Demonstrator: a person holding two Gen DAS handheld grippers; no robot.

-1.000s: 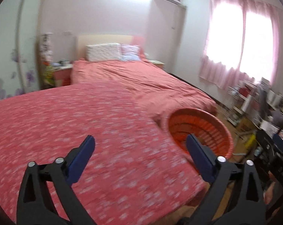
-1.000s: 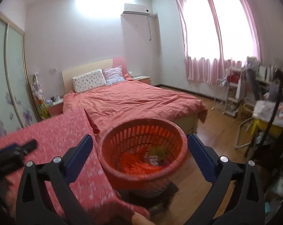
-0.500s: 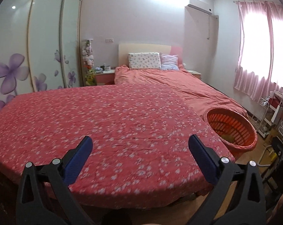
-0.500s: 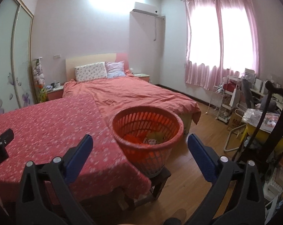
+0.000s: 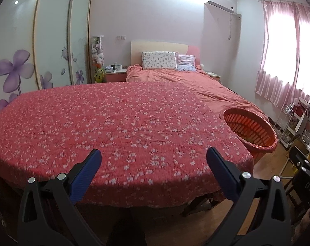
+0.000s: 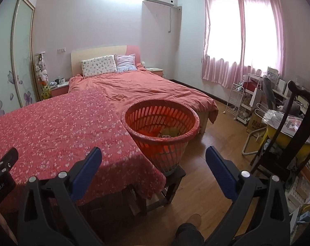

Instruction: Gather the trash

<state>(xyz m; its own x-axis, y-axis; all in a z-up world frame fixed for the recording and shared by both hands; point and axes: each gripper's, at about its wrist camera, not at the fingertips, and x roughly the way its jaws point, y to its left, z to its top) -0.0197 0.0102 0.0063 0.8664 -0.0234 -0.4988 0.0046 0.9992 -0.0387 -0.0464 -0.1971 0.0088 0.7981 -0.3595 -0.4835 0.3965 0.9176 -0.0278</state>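
An orange slatted basket (image 6: 161, 127) stands on a dark stool (image 6: 173, 176) at the right corner of a table covered by a red floral cloth (image 6: 52, 127). Inside it lie orange and yellowish scraps (image 6: 165, 132). In the left wrist view the basket (image 5: 250, 129) sits at the far right beyond the cloth (image 5: 113, 123), which carries no loose items. My left gripper (image 5: 153, 155) is open above the cloth's near edge, holding nothing. My right gripper (image 6: 153, 155) is open too, short of the basket and a little below its rim.
A bed with an orange duvet (image 6: 146, 88) lies behind the table. A dark wooden chair (image 6: 294, 127), a yellow table (image 6: 286, 137) and a white wire rack (image 6: 239, 102) crowd the right side. A wardrobe with purple flowers (image 5: 15, 69) lines the left wall. Wooden floor (image 6: 212, 143) lies between.
Both grippers have pulled back and away from the table and basket, so more of the room shows. Both stayed open and empty.
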